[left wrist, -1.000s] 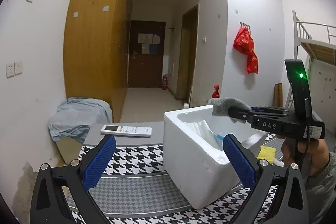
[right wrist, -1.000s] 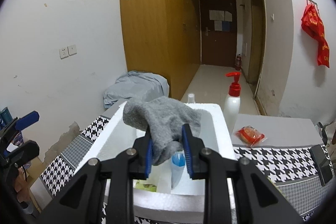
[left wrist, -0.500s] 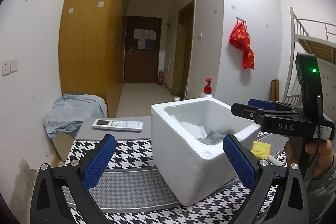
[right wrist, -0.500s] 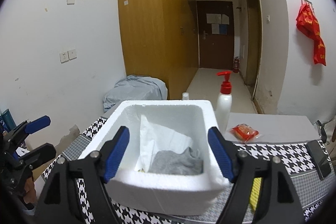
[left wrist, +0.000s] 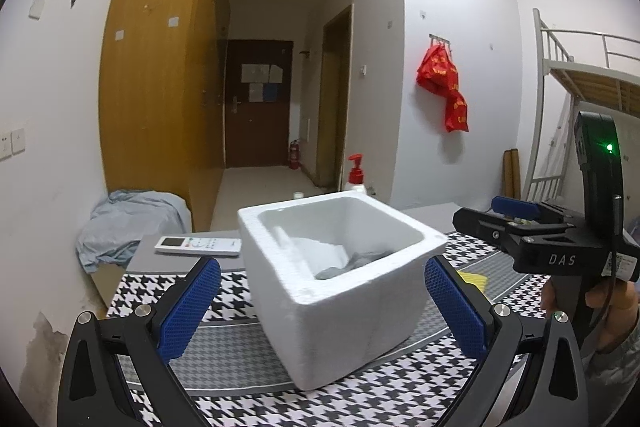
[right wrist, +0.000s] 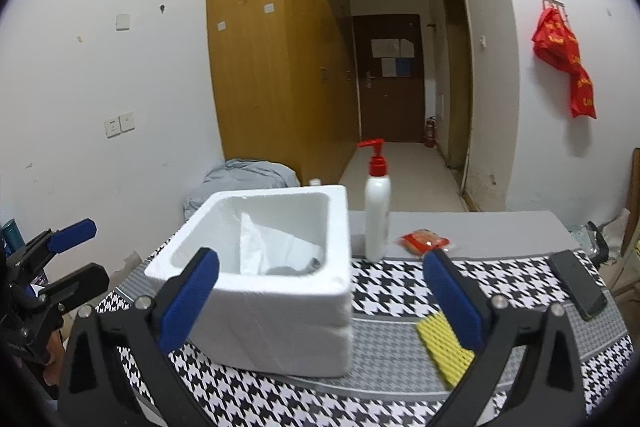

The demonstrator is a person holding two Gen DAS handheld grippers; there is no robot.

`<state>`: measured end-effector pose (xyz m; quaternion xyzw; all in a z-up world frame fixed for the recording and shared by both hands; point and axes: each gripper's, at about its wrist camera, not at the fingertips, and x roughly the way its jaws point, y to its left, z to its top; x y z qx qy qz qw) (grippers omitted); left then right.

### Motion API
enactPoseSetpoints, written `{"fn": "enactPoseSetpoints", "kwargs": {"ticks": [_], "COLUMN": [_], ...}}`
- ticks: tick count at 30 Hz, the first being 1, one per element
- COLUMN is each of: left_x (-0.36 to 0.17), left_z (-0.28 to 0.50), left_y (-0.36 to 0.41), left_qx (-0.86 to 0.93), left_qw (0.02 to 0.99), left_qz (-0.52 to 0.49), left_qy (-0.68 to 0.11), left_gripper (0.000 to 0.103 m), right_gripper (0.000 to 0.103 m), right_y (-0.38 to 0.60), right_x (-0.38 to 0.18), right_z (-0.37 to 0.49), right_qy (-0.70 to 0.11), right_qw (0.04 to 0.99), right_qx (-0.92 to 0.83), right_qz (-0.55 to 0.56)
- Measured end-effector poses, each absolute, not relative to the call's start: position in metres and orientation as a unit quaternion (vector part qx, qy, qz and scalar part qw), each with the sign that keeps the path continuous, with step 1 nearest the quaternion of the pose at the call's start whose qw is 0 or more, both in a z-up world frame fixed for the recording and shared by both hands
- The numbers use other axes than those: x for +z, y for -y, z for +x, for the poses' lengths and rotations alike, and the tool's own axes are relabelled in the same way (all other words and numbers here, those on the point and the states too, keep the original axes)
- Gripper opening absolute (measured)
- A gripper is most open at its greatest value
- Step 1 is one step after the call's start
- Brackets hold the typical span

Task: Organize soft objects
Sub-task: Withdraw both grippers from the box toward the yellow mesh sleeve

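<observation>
While grey sock (right wrist: pixel 294 270) lies in foam box (right wrist: pixel 280 311), right tongs (right wrist: pixel 320 303) gape empty

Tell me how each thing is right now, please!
left gripper: open, empty.
right gripper: open, empty.
foam box: lidless, upright.
grey cloth: lying inside box.
yellow sponge: flat on the table.
pump bottle: standing upright.

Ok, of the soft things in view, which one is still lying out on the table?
The yellow sponge, flat on the houndstooth cloth right of the foam box. The grey sock and white tissue are already inside it.
</observation>
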<state>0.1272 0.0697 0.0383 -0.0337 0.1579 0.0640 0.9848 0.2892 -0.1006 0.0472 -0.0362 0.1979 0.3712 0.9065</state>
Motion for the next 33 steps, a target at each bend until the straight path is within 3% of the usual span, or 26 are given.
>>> {"fn": "enactPoseSetpoints", "kwargs": {"ticks": [33], "left_x": [0.020], "left_z": [0.175], "left_y": [0.031], "left_qx": [-0.015], "left_qw": [0.982], "left_qz": [-0.010], "left_qy": [-0.190], "left_gripper": [0.102], "right_gripper": [0.103], "right_y": [0.225], "right_x": [0.025], "right_z": [0.285], "right_qy": [-0.195], "right_qw": [0.942], "right_qx": [0.273], "right_qz": [-0.007]}}
